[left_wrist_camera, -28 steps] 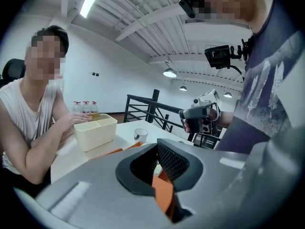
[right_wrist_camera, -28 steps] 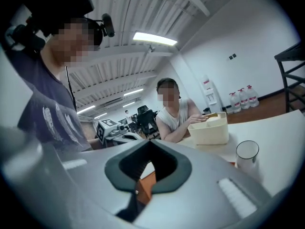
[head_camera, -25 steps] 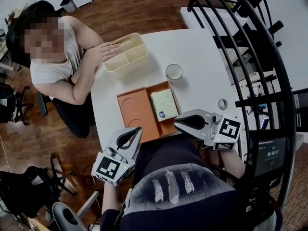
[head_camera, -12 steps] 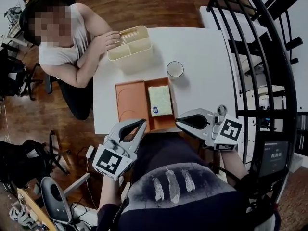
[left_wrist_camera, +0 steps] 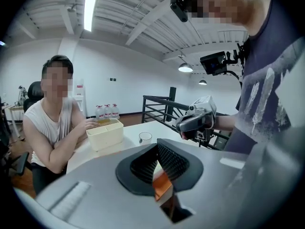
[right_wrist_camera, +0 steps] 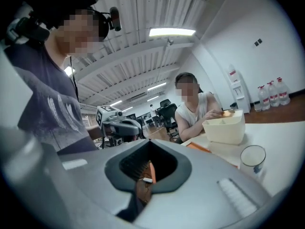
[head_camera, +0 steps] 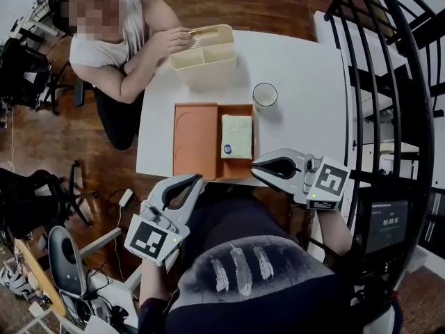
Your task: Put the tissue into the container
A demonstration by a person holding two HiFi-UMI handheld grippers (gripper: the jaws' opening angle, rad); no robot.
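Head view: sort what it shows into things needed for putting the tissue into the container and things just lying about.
For the job:
tissue pack, lying in the orange tray
cream container, at the far edge of the table
left gripper and right gripper, both shut and empty

Lying about:
glass, standing beyond the tray
the orange tray itself

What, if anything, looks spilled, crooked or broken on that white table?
Nothing stands out. The tissue pack lies flat in the orange tray, the glass stands upright and the cream container sits upright at the far edge, a seated person's hand on its rim.
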